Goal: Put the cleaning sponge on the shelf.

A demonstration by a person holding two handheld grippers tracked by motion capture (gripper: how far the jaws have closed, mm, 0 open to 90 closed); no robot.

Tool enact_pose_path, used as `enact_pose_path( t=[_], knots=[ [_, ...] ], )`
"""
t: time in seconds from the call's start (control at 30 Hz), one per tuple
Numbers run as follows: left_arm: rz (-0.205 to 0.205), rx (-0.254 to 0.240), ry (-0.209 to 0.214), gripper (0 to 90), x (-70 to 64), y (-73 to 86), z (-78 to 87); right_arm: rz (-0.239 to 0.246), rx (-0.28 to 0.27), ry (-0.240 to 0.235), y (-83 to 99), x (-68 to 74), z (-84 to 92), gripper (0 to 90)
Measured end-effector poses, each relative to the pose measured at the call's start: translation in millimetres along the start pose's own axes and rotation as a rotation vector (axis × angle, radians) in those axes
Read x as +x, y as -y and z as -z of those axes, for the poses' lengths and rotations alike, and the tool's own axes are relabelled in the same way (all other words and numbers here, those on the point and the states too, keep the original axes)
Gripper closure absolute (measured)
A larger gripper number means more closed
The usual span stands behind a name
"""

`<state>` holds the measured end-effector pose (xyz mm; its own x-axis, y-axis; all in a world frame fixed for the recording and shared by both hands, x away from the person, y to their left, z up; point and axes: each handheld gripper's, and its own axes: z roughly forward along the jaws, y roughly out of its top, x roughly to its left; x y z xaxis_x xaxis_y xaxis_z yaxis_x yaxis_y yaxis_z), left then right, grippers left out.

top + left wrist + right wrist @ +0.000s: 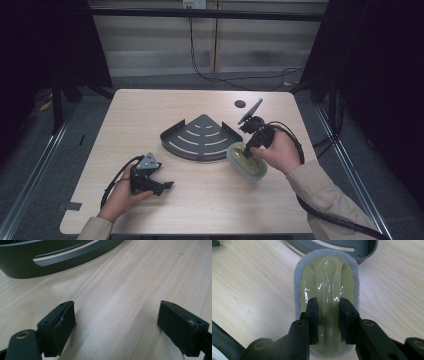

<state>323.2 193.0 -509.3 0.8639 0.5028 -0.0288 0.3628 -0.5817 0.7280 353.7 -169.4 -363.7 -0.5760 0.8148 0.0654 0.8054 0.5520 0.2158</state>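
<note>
High view shows a pale wooden counter (200, 200) with thin straight grain lines. On it sits a dark tray (201, 138) shaped like a slice of pie, with a low wall and curved slots cut through its flat floor. Just beside the tray's right corner is an oval scrubber (246, 161), and the right gripper (248, 148) is clenched on it. Right gripper view shows the scrubber (327, 280) up close: a shiny, see-through, yellow-green top with a raised ridge down the middle, and a fuzzy grey pad all around its edge. The right gripper's (328, 320) two black blocky tips squeeze that ridge from both sides. The left gripper (167, 186) rests low on the counter, in front of the tray and well apart from the scrubber. Left gripper view shows the left gripper (116, 325) spread wide with bare wood between its flat black pads (64, 325).
</note>
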Motion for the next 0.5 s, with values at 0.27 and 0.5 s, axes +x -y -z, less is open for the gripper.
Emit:
enact_pose_path(
  t=[0.27, 0.5],
  knots=[
    [-0.002, 0.000, -0.001, 14.2, 0.1, 0.0, 0.1, -0.014, -0.015, -0.010, -11.5, -10.0, 11.7, 71.8],
    [-0.002, 0.000, -0.001, 14.3, 0.1, 0.0, 0.1, -0.029, -0.006, -0.013, -23.9, -17.3, 14.1, 71.8]
  ],
)
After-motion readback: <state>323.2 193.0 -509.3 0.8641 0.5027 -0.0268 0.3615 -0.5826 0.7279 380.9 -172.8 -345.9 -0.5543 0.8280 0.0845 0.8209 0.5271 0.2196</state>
